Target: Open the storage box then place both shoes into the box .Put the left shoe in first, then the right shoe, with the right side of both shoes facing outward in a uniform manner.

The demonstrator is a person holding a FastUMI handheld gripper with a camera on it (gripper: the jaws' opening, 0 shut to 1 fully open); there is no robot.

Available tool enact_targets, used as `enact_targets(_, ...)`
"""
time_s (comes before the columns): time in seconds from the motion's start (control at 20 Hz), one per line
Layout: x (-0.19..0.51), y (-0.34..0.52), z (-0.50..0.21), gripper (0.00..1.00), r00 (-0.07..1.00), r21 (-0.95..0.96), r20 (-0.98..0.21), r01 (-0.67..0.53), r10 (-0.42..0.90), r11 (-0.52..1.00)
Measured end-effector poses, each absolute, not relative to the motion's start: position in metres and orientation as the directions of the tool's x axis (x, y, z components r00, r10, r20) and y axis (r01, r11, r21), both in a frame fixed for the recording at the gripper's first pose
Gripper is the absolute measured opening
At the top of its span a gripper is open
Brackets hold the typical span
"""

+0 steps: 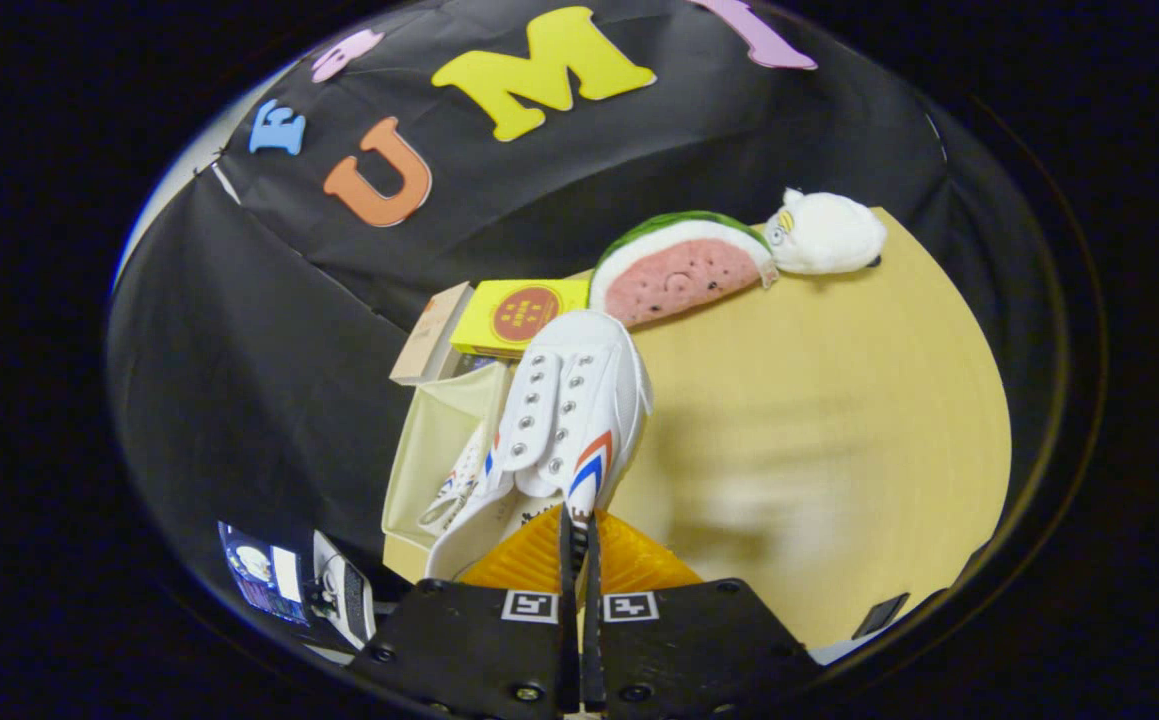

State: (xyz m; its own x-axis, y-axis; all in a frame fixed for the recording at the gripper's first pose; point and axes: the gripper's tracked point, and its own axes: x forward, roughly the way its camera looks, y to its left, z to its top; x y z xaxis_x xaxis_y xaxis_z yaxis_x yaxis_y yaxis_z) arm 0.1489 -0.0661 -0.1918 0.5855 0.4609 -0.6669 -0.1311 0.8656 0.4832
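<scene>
My gripper point(579, 525) is shut on the rim of a white shoe point(579, 400) with red and blue side stripes, both fingers pinching its collar. The shoe hangs toe away from me, above the table and beside the open beige storage box point(429, 450). Inside the box, just left of the held shoe, lies a second white shoe point(459, 490) with laces, partly hidden. The box's lid point(431, 335) leans open at its far end.
A light wooden table point(839, 430) stretches to the right. At its far edge sit a yellow carton point(519, 315), a watermelon-slice plush point(684, 270) and a white plush toy point(829, 235). A small device point(284, 585) lies down left of the box.
</scene>
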Motion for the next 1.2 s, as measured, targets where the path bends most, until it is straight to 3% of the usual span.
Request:
enact_targets(0.3, 0.160, 0.041, -0.184, 0.02, 0.569, 0.467, -0.671, -0.174, 0.476, 0.867)
enact_targets(0.5, 0.170, 0.087, -0.198, 0.02, 0.611, 0.392, -0.681, -0.161, 0.404, 0.906)
enact_targets(1.2, 0.182, 0.132, -0.248, 0.02, 0.735, 0.263, -0.655, 0.003, 0.176, 0.965)
